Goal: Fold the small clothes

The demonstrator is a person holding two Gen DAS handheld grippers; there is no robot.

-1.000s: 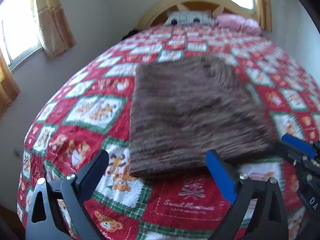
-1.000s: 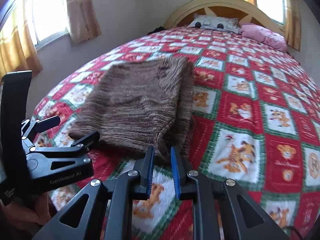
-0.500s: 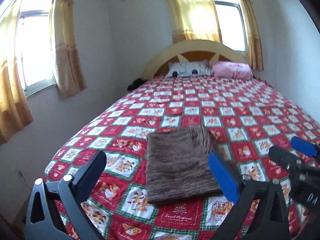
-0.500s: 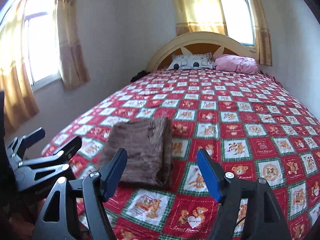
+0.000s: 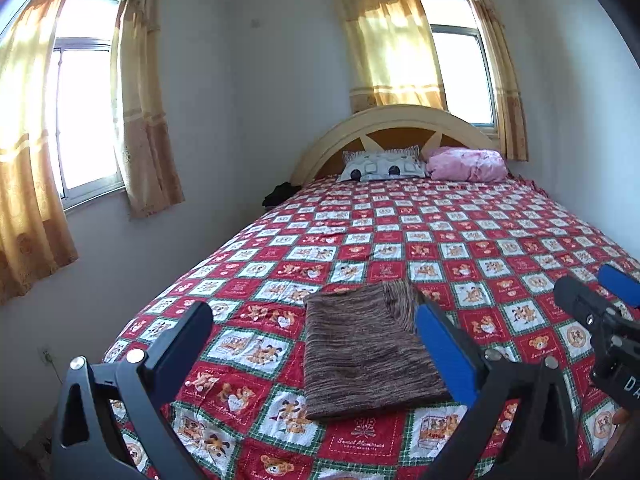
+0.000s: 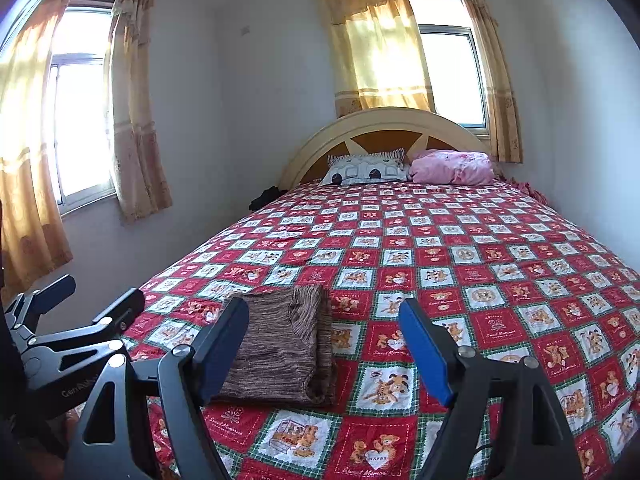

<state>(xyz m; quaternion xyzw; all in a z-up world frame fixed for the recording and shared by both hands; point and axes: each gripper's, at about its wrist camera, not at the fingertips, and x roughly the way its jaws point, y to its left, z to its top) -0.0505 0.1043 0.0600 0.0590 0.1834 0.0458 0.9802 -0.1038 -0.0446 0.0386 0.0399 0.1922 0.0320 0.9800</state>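
A brown knitted garment (image 5: 360,348) lies folded into a flat rectangle near the foot of the bed; it also shows in the right wrist view (image 6: 284,348). My left gripper (image 5: 316,344) is open and empty, held back and above the garment. My right gripper (image 6: 324,344) is open and empty, also held back from the bed. The right gripper shows at the right edge of the left wrist view (image 5: 600,320), and the left gripper at the left edge of the right wrist view (image 6: 72,340).
The bed has a red, white and green teddy-bear quilt (image 5: 460,240). A grey pillow (image 5: 384,166) and a pink pillow (image 5: 468,164) lie at the headboard (image 5: 400,120). Curtained windows are on the left wall (image 5: 80,112) and behind the bed.
Both grippers pulled back and up from the garment. The right gripper, shut one second ago, opened. The garment stays folded on the quilt.
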